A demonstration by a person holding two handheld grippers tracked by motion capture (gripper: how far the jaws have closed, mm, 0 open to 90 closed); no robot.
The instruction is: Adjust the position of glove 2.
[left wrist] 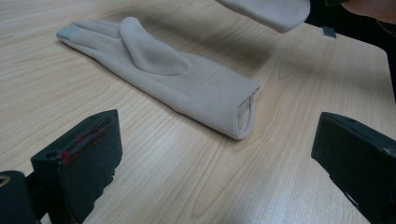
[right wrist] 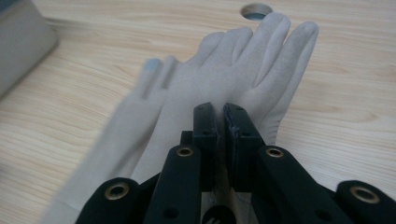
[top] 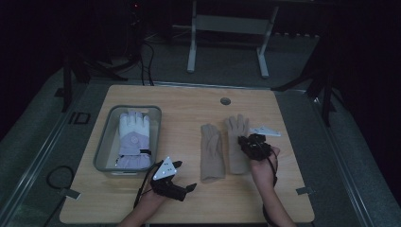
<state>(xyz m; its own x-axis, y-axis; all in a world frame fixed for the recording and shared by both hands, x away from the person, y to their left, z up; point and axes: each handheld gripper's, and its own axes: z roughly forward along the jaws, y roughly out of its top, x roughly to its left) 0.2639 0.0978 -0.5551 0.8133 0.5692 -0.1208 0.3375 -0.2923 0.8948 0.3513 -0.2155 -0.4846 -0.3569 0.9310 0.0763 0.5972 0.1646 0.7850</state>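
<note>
On the desk [top: 189,101] in front of me lie two beige gloves side by side. My right gripper [top: 255,144] has its jaws pinched narrow on the right glove [top: 238,137], gripping the fabric near the cuff; in the right gripper view a thin fold of it sits between the pads, and the left gripper view shows that cuff hanging clear of the wood. The left glove [left wrist: 159,79] lies flat, palm side up, thumb folded across, cuff toward my left gripper [top: 182,188], whose jaws stand wide and empty just short of it.

I judge both gloves light, soft and floppy: they will droop and fold from whatever point I hold, and won't slip much against the pads. The stitched cuff edge looks like the firmest place to pinch.

Farther left stands a grey bin [top: 105,142], holding one thick white and lilac winter glove [top: 134,137], fingers pointing away from me.
</note>
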